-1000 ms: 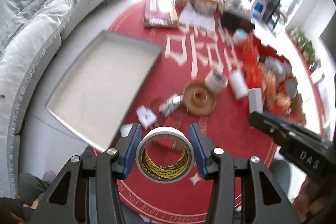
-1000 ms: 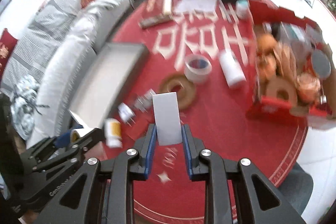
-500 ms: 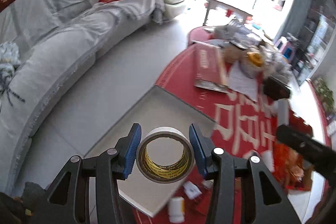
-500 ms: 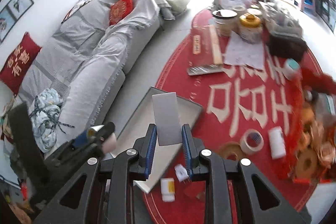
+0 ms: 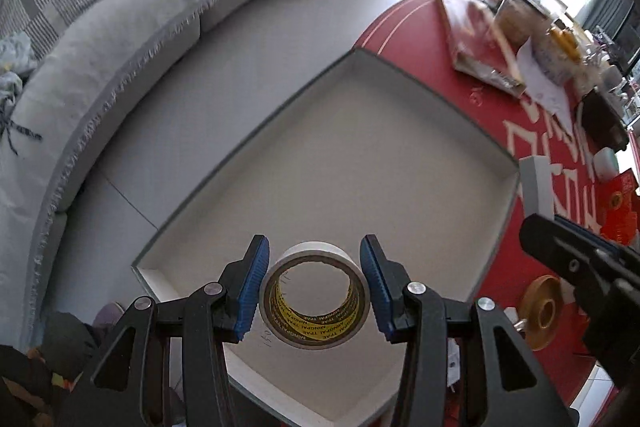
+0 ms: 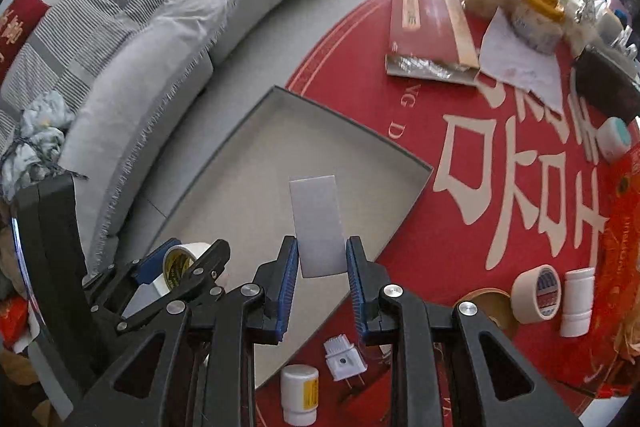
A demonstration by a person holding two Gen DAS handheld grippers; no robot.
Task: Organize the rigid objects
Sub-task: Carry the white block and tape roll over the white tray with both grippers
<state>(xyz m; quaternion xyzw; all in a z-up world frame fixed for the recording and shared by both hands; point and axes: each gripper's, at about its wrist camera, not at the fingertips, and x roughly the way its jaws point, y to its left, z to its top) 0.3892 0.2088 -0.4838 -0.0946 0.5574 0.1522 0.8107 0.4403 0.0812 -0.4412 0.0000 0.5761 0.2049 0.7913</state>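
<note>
My left gripper [image 5: 314, 287] is shut on a white tape roll [image 5: 314, 301] with a yellow printed core, held over the near part of a shallow grey tray [image 5: 400, 75] on the red round table. My right gripper [image 6: 322, 267] is shut on a flat grey rectangular box [image 6: 318, 223], held above the same tray [image 6: 352, 125]. The left gripper with its tape roll [image 6: 178, 261] shows at the lower left of the right wrist view. The right gripper's black body [image 5: 580, 267] and its grey box [image 5: 538, 183] show at the right of the left wrist view.
On the red table [image 6: 500, 227] lie a cream tape roll [image 6: 536, 293], a brown tape ring [image 6: 490, 307], a white bottle [image 6: 576, 301], a small yellow-labelled bottle [image 6: 300, 393] and a white plug [image 6: 344, 363]. A red carton [image 6: 424, 27], papers and jars stand farther back. A grey sofa [image 6: 140, 39] curves on the left.
Both grippers have moved left and forward from over the table clutter to above the tray, each still holding its object. The tray now fills the middle of both views.
</note>
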